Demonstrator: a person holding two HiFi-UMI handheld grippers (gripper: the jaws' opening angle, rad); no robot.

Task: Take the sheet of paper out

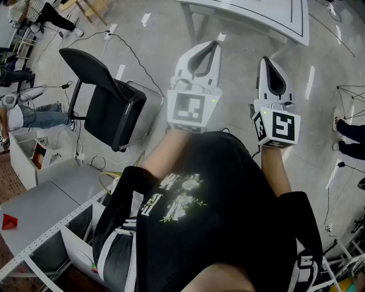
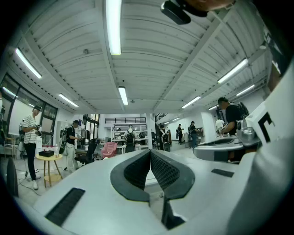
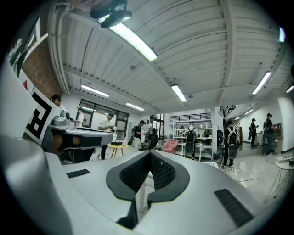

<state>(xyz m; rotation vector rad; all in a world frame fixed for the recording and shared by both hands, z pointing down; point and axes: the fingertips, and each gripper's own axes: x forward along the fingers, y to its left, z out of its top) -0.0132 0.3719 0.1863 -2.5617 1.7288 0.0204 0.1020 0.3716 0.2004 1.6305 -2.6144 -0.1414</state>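
Observation:
No sheet of paper shows in any view. In the head view I hold both grippers level in front of my chest, side by side and pointing away from me over the floor. The left gripper is shut, its jaws meeting at the tip with nothing between them. Just to its right, the right gripper is shut and empty too. In the left gripper view the black pads touch at the left gripper's tip. The right gripper view shows the same at the right gripper's tip.
A white table stands ahead beyond the grippers. A black chair is at the left, with cables on the floor around it. A grey shelf unit sits at the lower left. Several people stand by distant shelves.

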